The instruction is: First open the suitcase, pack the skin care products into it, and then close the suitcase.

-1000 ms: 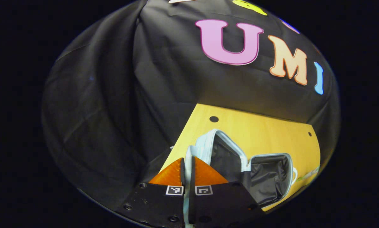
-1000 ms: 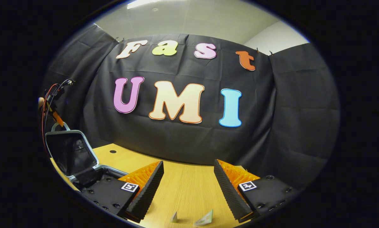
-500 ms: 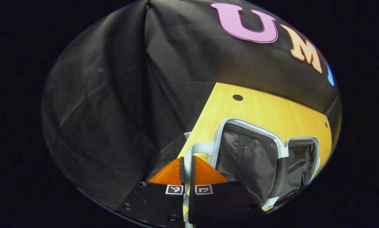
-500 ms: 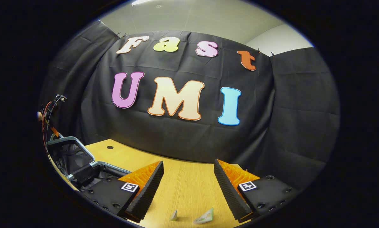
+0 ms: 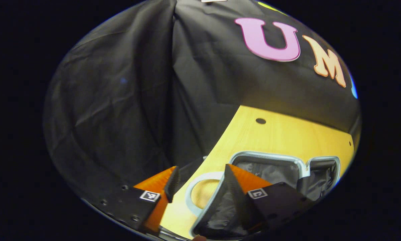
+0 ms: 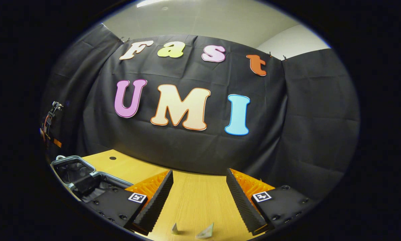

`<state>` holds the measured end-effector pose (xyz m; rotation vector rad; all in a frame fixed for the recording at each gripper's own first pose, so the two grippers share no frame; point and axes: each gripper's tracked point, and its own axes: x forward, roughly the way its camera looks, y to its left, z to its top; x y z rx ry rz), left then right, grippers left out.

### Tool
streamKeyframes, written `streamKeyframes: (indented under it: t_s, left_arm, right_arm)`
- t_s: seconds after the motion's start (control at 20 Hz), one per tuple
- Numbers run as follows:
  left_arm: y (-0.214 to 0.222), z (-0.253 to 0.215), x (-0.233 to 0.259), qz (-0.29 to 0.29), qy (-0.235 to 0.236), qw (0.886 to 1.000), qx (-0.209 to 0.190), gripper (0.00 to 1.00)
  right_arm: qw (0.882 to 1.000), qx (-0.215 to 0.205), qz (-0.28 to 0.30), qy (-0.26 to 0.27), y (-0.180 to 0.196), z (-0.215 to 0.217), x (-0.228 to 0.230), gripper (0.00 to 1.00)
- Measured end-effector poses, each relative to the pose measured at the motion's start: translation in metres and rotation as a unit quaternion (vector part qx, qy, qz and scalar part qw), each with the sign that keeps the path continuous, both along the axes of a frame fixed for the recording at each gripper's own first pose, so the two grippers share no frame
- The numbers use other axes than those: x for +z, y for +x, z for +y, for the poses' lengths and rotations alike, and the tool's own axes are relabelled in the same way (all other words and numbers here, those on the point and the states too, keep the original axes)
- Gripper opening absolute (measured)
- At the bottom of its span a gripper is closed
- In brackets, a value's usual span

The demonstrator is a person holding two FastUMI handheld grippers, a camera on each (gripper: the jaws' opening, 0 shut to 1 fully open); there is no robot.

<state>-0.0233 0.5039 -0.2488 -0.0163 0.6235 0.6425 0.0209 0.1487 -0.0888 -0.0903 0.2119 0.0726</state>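
The suitcase (image 5: pixel 270 167) lies opened flat on the wooden bench (image 5: pixel 287 134), its lid handle (image 5: pixel 195 187) resting between the parted fingers of the left claw (image 5: pixel 200 177), which grips nothing. Over the bench's bare middle, the right claw (image 6: pixel 198 194) hangs open and empty, two small packets (image 6: pixel 205 231) just before it.

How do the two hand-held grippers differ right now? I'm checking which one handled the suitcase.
The left hand-held gripper hangs over the open suitcase, its fingers astride the pale handle; the right hand-held gripper sits over bare table. The left views the table askew; the right views it level. Both are open and hold nothing.
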Motion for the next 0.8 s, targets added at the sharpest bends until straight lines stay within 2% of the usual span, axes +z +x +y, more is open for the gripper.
streamKeyframes:
  t_s: [0.05, 0.2, 0.45, 0.65, 0.8]
  left_arm:
    - [0.006, -0.010, 0.015, -0.026, 0.016, 1.000, -0.004, 0.92]
    - [0.022, -0.054, 0.066, -0.096, 0.033, 0.995, -0.014, 0.95]
    - [0.049, -0.147, 0.140, -0.186, 0.040, 0.981, -0.045, 0.92]
    - [0.078, -0.226, 0.167, -0.218, 0.038, 0.971, -0.094, 0.95]
    - [0.092, -0.293, 0.178, -0.238, 0.034, 0.960, -0.145, 0.95]
  right_arm:
    - [1.000, 0.001, -0.004, 0.009, 0.001, -0.004, 0.002, 1.00]
    - [1.000, 0.005, -0.009, 0.026, 0.006, -0.015, 0.004, 1.00]
    - [0.998, 0.004, -0.031, 0.046, 0.010, -0.038, 0.012, 0.99]
    - [0.997, 0.016, -0.043, 0.054, 0.009, -0.053, 0.018, 0.96]
    - [0.997, 0.012, -0.047, 0.059, 0.010, -0.071, 0.021, 1.00]
